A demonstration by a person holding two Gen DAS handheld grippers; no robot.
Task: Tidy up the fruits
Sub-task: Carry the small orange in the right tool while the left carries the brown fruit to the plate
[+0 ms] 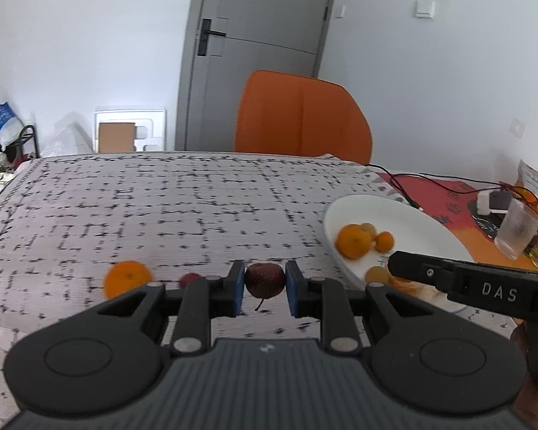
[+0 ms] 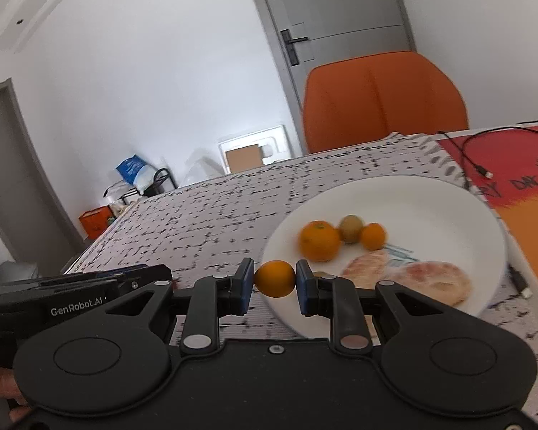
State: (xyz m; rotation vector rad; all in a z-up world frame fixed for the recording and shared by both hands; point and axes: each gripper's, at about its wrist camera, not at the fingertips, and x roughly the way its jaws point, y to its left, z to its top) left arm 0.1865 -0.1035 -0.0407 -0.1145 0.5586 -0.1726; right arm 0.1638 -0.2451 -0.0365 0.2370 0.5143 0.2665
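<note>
Left gripper: the left gripper [image 1: 264, 288] is pinching a dark red fruit [image 1: 264, 280] between its blue pads [image 1: 237, 288], stem hanging down, low centre of the left wrist view.
Right gripper: the right gripper [image 2: 274, 288] is clamping a small orange [image 2: 274, 278] between its pads, at the near left rim of the white plate [image 2: 448, 193], low centre of the right wrist view.
Step in hand: both fruits are probably heading for the plate; I would be carrying each well past the rim and lowering it close to the plate's floor before opening, so the round fruit is not rolling off.
Care: the plate is already holding three small citrus-like fruits [image 2: 319, 240] and pale peeled pieces [image 2: 432, 281]; setting down in a bare patch is avoiding knocks.
Left to gather: an orange [image 1: 127, 278] and a small red fruit [image 1: 189, 279] are lying on the table, lower left of the left wrist view.
Table: a table [image 1: 161, 208] under a white cloth with black dashes; a red-orange mat [image 2: 513, 165] and cables at right.
Room: an orange chair [image 1: 301, 125] is standing behind the table, a grey door [image 1: 262, 18] beyond, clutter at left.
</note>
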